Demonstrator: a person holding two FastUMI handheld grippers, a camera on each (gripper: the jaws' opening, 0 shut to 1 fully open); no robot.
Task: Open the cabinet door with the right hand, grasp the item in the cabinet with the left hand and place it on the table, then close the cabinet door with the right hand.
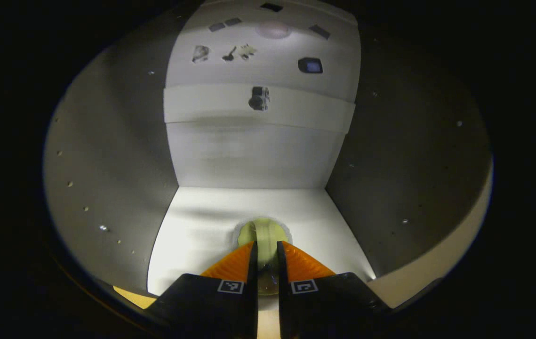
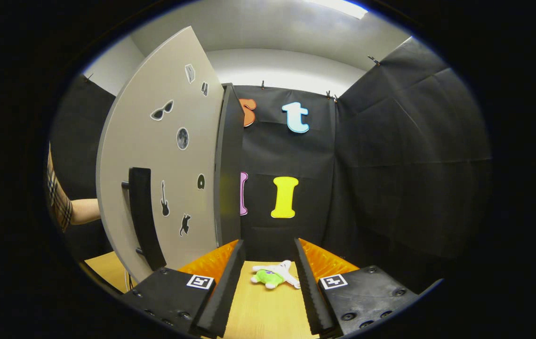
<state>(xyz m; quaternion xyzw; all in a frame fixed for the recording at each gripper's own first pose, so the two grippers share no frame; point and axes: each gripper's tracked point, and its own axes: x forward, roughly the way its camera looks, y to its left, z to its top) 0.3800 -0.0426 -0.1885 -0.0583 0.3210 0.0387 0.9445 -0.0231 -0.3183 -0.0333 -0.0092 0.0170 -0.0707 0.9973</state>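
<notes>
A: Where is the item?

B: In the left gripper view it sits low in the middle of the frame, on the white cabinet floor. It is a pale yellow-green item, rounded at the top, with a glossy clear part lower down between the fingers. The left tongs are drawn narrow around it, and both fingers seem to press its sides, though the contact is half hidden in shadow.

A: How will it handle?

B: I judge it light and small. The shiny part looks smooth, so it may slip or twist if the squeeze is loose. Taking it across the narrow middle, as now, looks right; a hold nearer the rounded top could let it tip.

A: And the other hand?

B: In the right gripper view the right tongs stand wide with nothing in them, over the wooden desk. A small green and white plush toy lies on the desk at lower centre. The grey cabinet door stands open at the left of the frame, its dark handle well apart from those tongs
</notes>
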